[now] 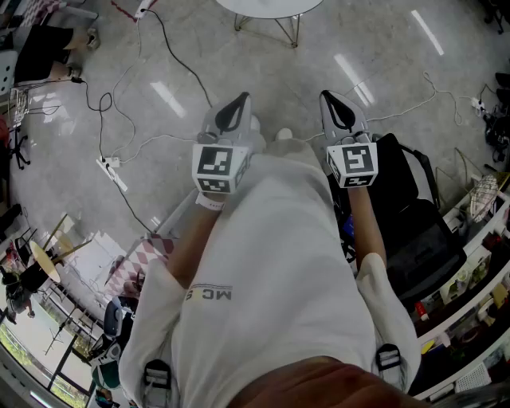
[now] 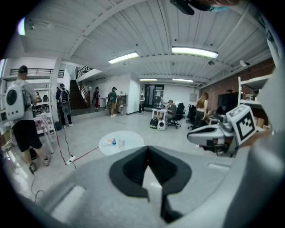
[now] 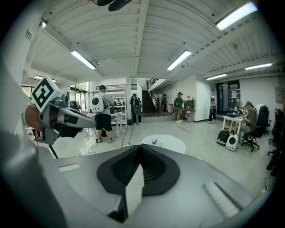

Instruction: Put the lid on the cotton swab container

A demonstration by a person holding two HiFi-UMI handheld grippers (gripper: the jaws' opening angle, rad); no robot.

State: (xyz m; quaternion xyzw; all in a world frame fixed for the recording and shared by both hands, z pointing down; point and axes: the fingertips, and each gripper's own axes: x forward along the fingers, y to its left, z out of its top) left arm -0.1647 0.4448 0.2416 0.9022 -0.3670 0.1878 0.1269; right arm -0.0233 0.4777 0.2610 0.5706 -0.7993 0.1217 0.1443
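Observation:
Both grippers are held up in front of the person's chest, far from the table. My left gripper (image 1: 233,107) (image 2: 148,149) is shut with its tips together and nothing between them. My right gripper (image 1: 338,105) (image 3: 140,147) is shut and empty too. A round white table (image 2: 127,147) (image 3: 171,144) stands some metres ahead on the floor. On it lie a small blue-and-white item (image 2: 110,142) (image 3: 154,142) and a small clear container (image 2: 120,142); they are too small to make out. No lid can be told apart.
The table's rim (image 1: 271,9) shows at the head view's top edge. Cables and a power strip (image 1: 111,171) lie on the floor to the left. A black chair (image 1: 422,231) and shelves stand right. Several people stand in the hall, one close (image 3: 102,113).

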